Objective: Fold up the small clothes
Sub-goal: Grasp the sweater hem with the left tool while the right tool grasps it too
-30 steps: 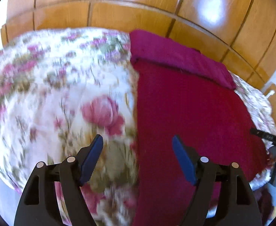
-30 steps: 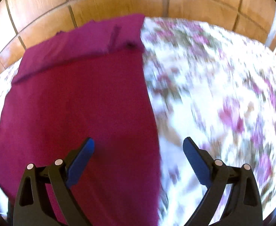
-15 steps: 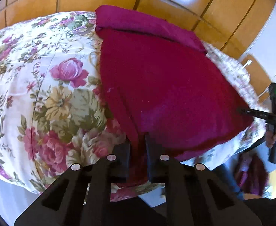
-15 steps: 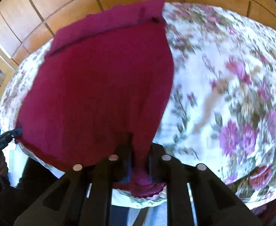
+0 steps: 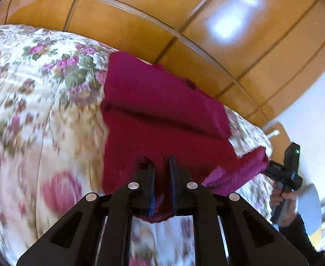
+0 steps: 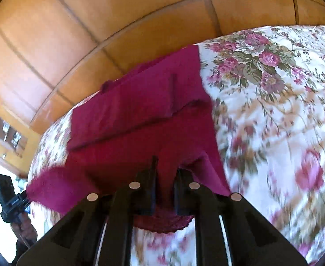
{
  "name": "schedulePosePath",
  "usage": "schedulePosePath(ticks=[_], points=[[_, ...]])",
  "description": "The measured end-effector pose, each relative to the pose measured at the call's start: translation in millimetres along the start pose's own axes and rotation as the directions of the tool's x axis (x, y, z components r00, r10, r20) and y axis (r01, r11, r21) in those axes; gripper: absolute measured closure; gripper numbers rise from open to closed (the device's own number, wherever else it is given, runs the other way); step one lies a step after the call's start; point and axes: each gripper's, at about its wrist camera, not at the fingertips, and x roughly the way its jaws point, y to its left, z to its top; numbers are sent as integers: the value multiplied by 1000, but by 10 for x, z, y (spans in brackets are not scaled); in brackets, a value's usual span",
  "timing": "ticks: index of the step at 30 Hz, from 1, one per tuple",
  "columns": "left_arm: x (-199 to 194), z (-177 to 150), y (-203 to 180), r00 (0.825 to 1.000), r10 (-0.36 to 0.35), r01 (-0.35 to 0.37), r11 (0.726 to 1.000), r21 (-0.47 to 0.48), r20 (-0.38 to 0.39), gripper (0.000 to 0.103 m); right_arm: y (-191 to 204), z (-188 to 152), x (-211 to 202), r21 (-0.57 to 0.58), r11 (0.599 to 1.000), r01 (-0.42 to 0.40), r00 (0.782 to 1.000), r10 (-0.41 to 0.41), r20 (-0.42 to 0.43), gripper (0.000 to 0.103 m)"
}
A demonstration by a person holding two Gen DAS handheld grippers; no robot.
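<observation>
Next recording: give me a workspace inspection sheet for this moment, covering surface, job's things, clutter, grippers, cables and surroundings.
Surface: floral bedspread, blurred at the near side.
Job's things: one magenta garment lies on the bedspread, its far end already folded over; both near corners are lifted off the bed.
Clutter: nothing seen.
Grippers: left gripper shut on the garment's near left corner; right gripper shut on the near right corner. Both jaws have just closed on the fabric.
Cables: nothing seen.
Surroundings: glossy wooden wardrobe panels behind the bed; a white wall on the right of the left wrist view.
</observation>
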Motion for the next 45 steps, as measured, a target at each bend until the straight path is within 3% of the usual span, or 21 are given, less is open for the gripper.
schedulePosePath(ticks=[2,3,4,5,7,8,14,18,20,21,22,25,31,37,41,45], points=[[121,187,83,1000,19,-18,999,-32,5,91,-42,155,115,30,1000,-8,1000,8,0,81],[161,271,120,999,33,-32,998,-53,7,86,-72,196,138,54,998,-30,1000,30,4,57],[201,357,176,999,46,-45,995,-89,7,68,-95,234,126,77,995,-63,998,62,24,40],[202,407,231,999,48,-45,991,-125,16,49,-96,229,71,80,995,-61,997,58,48,36],[112,466,370,996,37,-22,981,-191,77,41,-127,180,-55,80,996,-50,995,43,93,16],[75,469,429,996,38,-21,980,-196,86,41,-168,153,-90,84,995,-53,994,44,98,15],[85,-28,528,998,70,-70,995,-75,0,41,-411,-316,-129,28,999,43,998,-44,38,15],[290,-351,459,995,60,-61,998,-4,-74,42,-477,-473,53,45,998,54,998,-55,13,29],[384,-399,427,994,85,-84,996,20,-74,54,-453,-443,121,48,997,62,998,-63,24,40],[414,-388,420,993,92,-91,996,23,-74,58,-441,-422,169,56,997,58,998,-59,21,54],[447,-366,408,992,86,-85,996,23,-88,69,-410,-405,214,56,996,67,998,-68,13,64],[414,-338,327,992,86,-82,995,48,-90,78,-289,-433,195,10,996,94,996,-94,3,77],[122,-428,281,997,41,-35,996,85,-69,82,-134,-638,-143,-9,998,59,998,-58,34,81],[-231,-759,316,997,6,-1,998,67,-80,82,17,-1102,-418,-20,999,46,999,-46,-11,81],[-499,-1177,292,994,16,-8,997,72,-107,82,-24,-1469,-570,-16,999,50,996,-51,-71,81],[-631,-1413,244,992,60,-49,994,100,-112,81,-56,-1586,-602,-12,999,52,994,-53,-94,81]])
